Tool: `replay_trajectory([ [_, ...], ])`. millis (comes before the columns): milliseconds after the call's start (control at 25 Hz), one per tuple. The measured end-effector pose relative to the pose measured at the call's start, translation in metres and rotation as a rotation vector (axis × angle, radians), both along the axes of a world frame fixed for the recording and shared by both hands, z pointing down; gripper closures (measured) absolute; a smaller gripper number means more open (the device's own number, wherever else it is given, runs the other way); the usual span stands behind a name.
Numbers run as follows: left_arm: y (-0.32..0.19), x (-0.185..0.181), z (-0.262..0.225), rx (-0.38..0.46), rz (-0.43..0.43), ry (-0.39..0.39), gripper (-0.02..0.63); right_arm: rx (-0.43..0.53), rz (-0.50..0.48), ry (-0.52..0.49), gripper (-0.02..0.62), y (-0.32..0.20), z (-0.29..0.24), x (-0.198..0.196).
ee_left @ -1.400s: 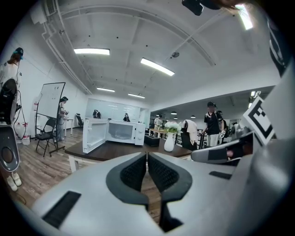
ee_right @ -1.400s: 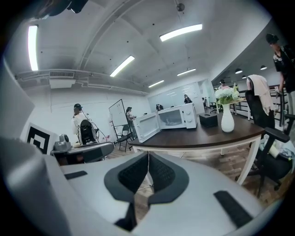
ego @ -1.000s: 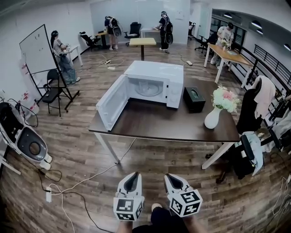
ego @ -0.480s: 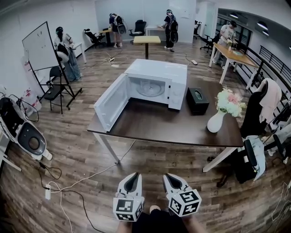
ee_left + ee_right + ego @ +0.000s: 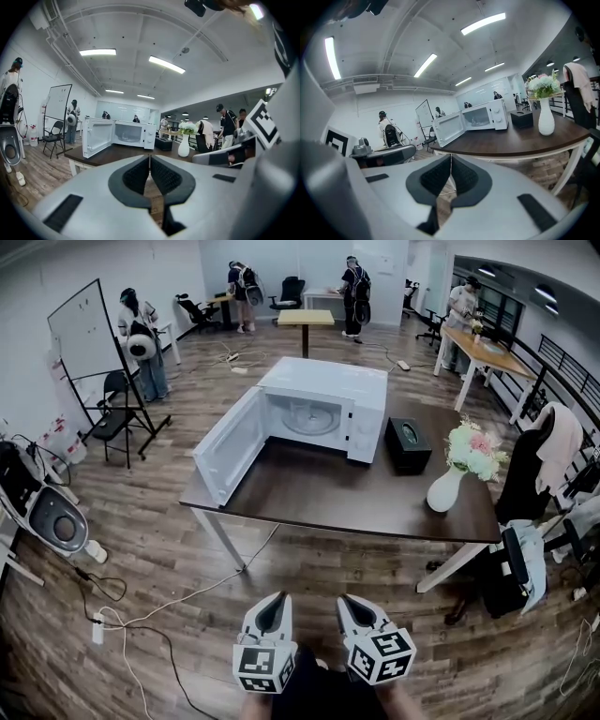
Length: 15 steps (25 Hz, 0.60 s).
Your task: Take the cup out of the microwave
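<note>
Left claw (image 5: 273, 607) and right claw (image 5: 355, 607) both pressed together, empty, side by side. Microwave (image 5: 323, 399) well ahead of them on the tabletop (image 5: 347, 498), its door (image 5: 225, 448) open, ahead-left. Cup not made out inside; only the turntable shows. Risks: left claw clipping the door on the reach; right claw brushing the vase (image 5: 441, 491) ahead-right; unopened claws shoving the cup over.

Open-plan office, maybe lab: whiteboard (image 5: 89, 329) ahead-left of left gripper (image 5: 275, 600), desks (image 5: 307, 320) + swivel chairs (image 5: 292, 292) far ahead, strip lights (image 5: 98, 52) overhead, several ppl (image 5: 353, 285).
</note>
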<state>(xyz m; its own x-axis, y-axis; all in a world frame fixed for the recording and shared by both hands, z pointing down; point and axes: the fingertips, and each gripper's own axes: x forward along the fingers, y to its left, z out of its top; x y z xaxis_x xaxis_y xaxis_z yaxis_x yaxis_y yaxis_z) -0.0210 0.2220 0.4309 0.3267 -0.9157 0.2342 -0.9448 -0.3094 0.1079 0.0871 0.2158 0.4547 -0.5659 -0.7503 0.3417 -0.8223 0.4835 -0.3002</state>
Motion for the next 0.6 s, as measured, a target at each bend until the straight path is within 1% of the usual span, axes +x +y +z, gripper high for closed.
replay_trajectory([
  [240,0.001,-0.004,0.004,-0.013,-0.022,0.002,0.600,-0.017,-0.013,-0.001,0.600,0.002,0.005,-0.003],
  [600,-0.018,-0.004,0.007,-0.024,-0.008,0.003,0.600,-0.032,-0.003,-0.001,0.600,-0.016,0.009,-0.004],
])
